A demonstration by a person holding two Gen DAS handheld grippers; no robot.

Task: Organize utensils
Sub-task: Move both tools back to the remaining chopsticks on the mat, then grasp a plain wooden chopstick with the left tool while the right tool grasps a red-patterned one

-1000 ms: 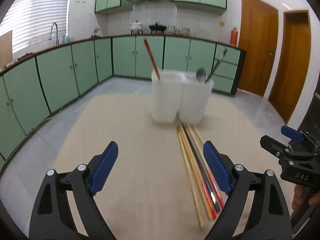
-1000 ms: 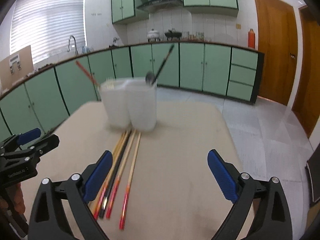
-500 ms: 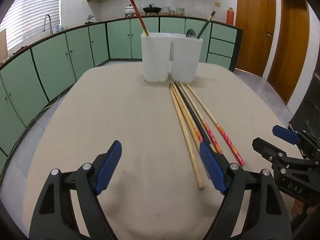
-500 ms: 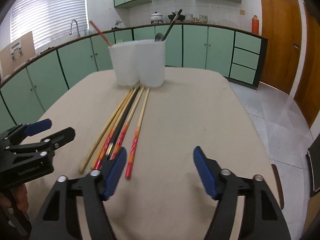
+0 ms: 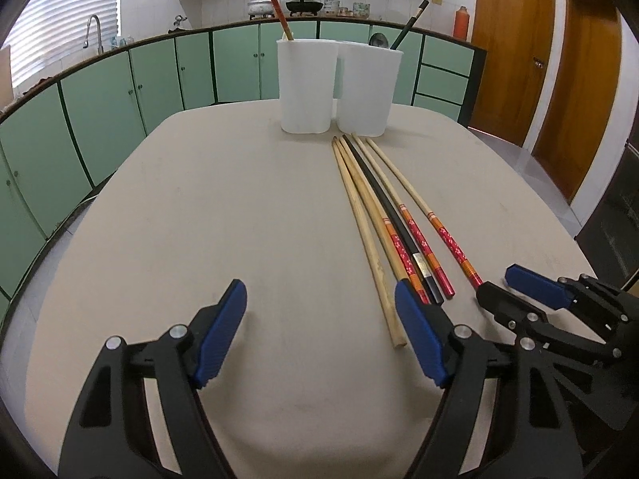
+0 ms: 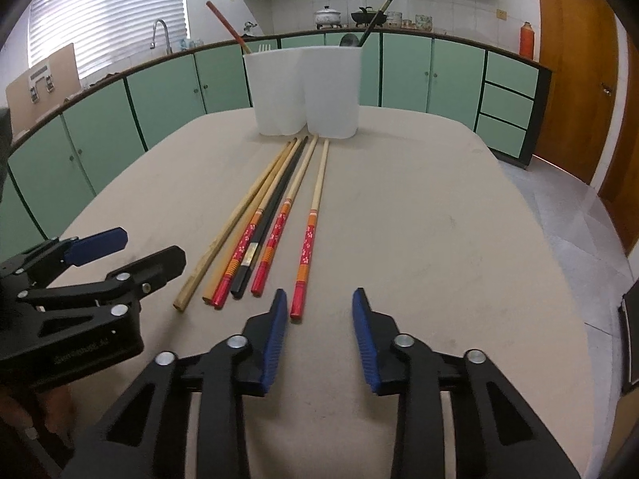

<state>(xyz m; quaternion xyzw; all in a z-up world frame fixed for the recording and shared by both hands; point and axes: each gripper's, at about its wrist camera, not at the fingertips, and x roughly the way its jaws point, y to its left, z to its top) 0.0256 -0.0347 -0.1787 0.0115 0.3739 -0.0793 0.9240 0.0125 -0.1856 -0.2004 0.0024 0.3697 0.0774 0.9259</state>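
Note:
Several long chopsticks (image 5: 383,215) lie side by side on the beige table (image 5: 239,219), pointing at two white holders (image 5: 307,88); they also show in the right wrist view (image 6: 275,215). The holders (image 6: 303,92) contain a red chopstick (image 5: 273,4), a black one (image 5: 409,22) and a spoon. My left gripper (image 5: 319,311) is open and empty, low over the table, left of the chopsticks' near ends. My right gripper (image 6: 319,319) is open and empty, just behind the rightmost red-ended chopstick (image 6: 309,231).
Green kitchen cabinets (image 5: 120,92) run around the back and left. Wooden doors (image 5: 575,80) stand at the right. The table's right edge (image 6: 559,239) drops to a tiled floor.
Both grippers have come down and back toward the near end of the table. The right gripper's jaws have narrowed and it now sits by the rightmost chopstick's end.

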